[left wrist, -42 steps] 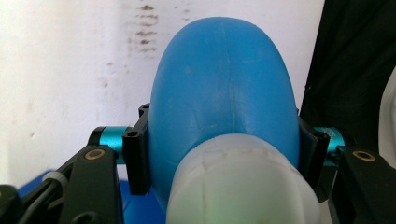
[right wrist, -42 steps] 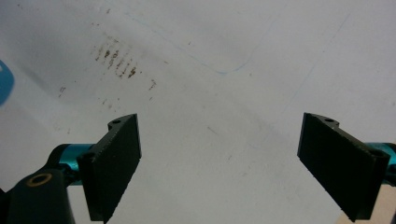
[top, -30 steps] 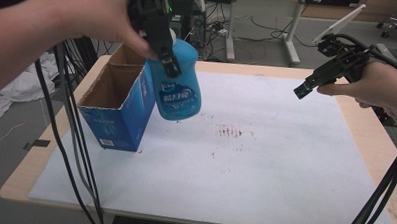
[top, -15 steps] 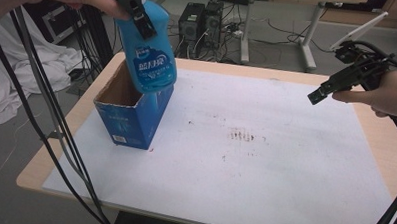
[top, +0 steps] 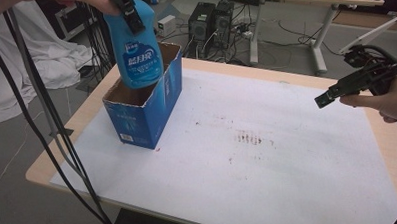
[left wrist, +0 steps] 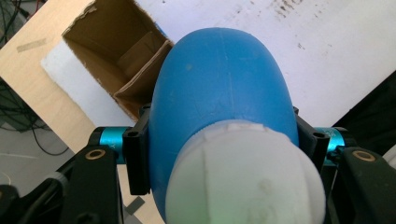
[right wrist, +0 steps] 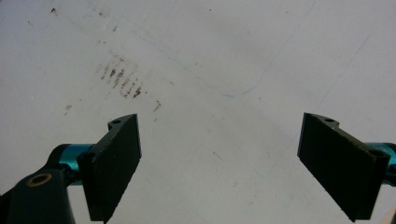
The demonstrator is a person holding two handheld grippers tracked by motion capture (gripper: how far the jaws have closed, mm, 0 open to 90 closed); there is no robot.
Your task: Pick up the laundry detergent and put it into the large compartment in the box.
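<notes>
The left gripper (top: 131,18) grasps a blue bottle (top: 137,51) above an open box (top: 151,101). Lower it straight, clear of the rim. The right gripper (right wrist: 219,163) hangs released.

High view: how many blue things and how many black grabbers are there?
Blue things: 2, the blue bottle and the blue cardboard box.
Black grabbers: 2, the left gripper clamped on the bottle, and the right gripper, jaws open.
Total: 4.
</notes>
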